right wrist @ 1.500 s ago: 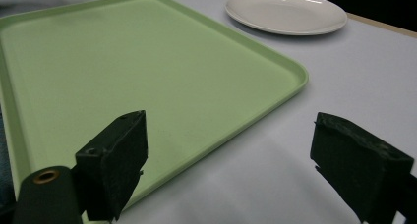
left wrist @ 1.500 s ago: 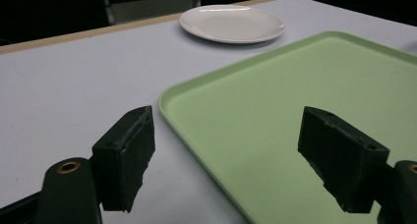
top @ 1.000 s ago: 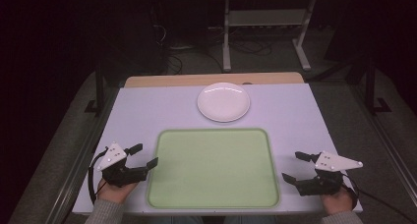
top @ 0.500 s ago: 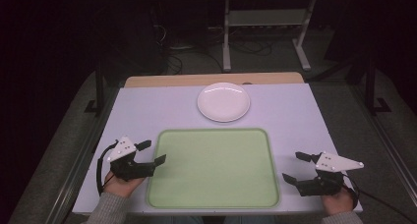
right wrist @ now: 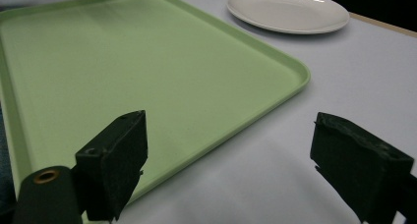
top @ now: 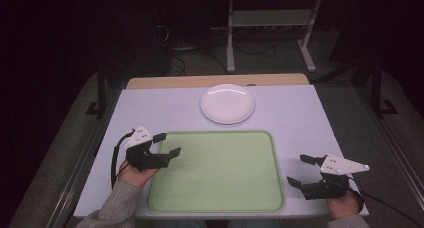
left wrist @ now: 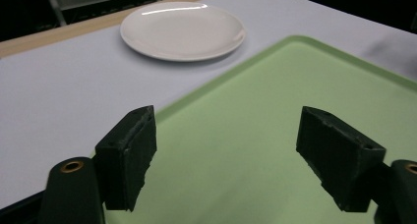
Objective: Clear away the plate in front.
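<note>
Since the earlier frames the left gripper has moved forward and inward from the near left corner of the desk, so that its jaws now reach over the left rim of the green tray near that tray's far left corner, while the right gripper has stayed where it was, just off the tray's right rim by the near right corner of the desk. Both claws are spread wide with nothing between the jaws. In the left gripper view the two black jaws stand apart over bare green tray surface, the left jaw at the rim. In the right gripper view one jaw hangs over the tray's edge and the other over the pale desk top beside it. The tray lies flat along the near edge of the desk, centred between the two hands. A white plate sits toward the far edge of the desk, a little beyond the tray's far rim and apart from it. A grey knit sleeve covers the left forearm.
</note>
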The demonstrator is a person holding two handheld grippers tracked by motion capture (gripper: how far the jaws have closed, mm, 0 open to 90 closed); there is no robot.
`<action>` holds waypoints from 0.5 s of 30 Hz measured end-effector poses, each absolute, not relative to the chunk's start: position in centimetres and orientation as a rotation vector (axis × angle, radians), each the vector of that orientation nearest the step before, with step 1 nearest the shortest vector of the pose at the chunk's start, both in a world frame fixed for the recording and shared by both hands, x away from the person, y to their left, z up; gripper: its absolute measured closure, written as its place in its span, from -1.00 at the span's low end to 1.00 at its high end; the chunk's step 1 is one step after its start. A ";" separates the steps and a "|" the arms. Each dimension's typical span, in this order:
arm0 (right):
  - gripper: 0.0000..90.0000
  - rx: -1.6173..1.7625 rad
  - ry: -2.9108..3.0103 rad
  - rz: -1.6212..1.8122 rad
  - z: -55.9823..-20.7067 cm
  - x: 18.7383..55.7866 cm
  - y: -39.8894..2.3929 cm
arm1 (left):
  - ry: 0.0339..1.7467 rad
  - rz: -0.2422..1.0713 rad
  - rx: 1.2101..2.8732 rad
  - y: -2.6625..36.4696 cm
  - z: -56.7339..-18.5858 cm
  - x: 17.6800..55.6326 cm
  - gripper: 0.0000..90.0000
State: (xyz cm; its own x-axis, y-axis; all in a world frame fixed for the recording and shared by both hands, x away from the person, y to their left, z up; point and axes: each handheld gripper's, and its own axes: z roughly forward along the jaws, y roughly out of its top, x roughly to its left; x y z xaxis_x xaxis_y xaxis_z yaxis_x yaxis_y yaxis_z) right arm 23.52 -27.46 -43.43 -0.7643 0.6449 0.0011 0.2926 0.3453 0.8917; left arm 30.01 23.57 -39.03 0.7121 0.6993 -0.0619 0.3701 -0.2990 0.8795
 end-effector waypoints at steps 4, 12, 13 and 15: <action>-0.70 0.824 2.263 1.391 -43.4 23.5 -27.5 | 0.820 0.401 1.929 22.5 -38.6 31.1 -0.51; -0.70 0.823 2.259 1.399 -43.4 23.5 -27.5 | 0.844 0.361 1.954 20.6 -38.5 33.7 -0.47; -0.70 0.823 2.259 1.399 -43.4 23.5 -27.5 | 0.845 0.362 1.966 20.3 -38.5 34.0 -0.47; -0.70 0.823 2.260 1.400 -43.4 23.5 -27.4 | 0.851 0.360 1.984 19.9 -38.4 34.4 -0.42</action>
